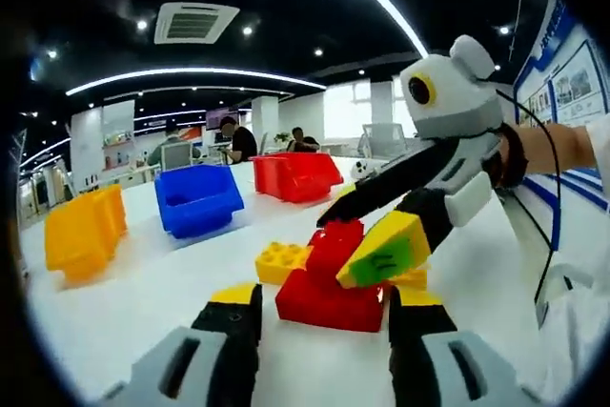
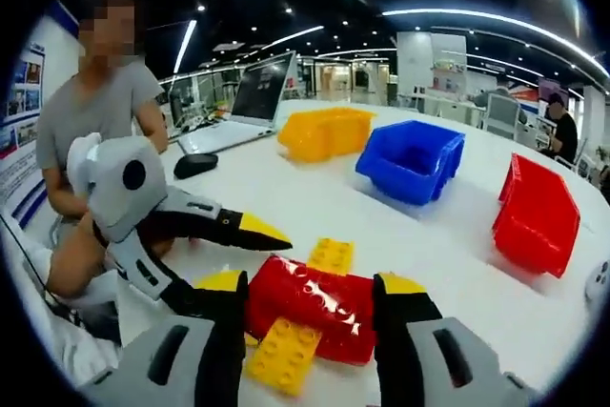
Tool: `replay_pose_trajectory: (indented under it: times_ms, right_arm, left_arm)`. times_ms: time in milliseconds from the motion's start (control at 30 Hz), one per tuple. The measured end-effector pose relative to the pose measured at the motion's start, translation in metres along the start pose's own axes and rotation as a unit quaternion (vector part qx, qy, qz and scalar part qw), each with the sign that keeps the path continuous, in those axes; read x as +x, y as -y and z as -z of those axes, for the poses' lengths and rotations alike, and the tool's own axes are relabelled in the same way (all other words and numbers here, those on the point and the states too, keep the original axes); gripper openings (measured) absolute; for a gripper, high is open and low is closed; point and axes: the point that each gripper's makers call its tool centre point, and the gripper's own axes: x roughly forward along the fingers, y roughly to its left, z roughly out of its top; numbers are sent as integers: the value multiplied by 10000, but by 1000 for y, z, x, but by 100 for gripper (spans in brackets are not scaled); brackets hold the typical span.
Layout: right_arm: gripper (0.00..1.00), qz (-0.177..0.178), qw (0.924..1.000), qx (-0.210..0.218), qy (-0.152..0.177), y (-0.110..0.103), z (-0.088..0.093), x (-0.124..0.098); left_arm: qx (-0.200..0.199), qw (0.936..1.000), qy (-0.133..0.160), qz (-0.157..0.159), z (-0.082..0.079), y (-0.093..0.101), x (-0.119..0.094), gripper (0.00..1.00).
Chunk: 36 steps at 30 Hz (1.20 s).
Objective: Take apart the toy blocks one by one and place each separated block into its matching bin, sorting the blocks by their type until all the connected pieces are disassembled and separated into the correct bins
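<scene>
Working from the white desk (image 2: 448, 254) downward in size: three bins stand beyond the block cluster, the yellow bin (image 2: 324, 132), the blue bin (image 2: 412, 159) and the red bin (image 2: 536, 209), all well apart from it. A laptop (image 2: 250, 102) sits beyond the yellow bin.

The block cluster (image 2: 310, 307) lies on the desk, a big red block with small yellow blocks joined to it. My right gripper (image 2: 310, 297) has its fingers closed against the red block from both sides, pinching it. My left gripper (image 1: 324, 321) has its fingers spread, with the cluster lying between them and just ahead; I judge it is holding nothing.

A small yellow block (image 1: 282, 260) sticks out beyond the cluster, on the bin side.

What worries me: if I pull with the right while the left is not clamped, the whole cluster will lift as one piece instead of splitting. A crooked pull could also snap off two blocks together, or flick a small yellow one across the desk away from the bins.
</scene>
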Motion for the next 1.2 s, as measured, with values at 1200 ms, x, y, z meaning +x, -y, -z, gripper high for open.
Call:
replay_pose_trajectory:
  times_ms: [1200]
  right_arm:
    - [45, 617, 9973, 348, 168, 6, 0, -6]
  left_arm:
    - [100, 9999, 28, -103, 2, 5, 1, 45]
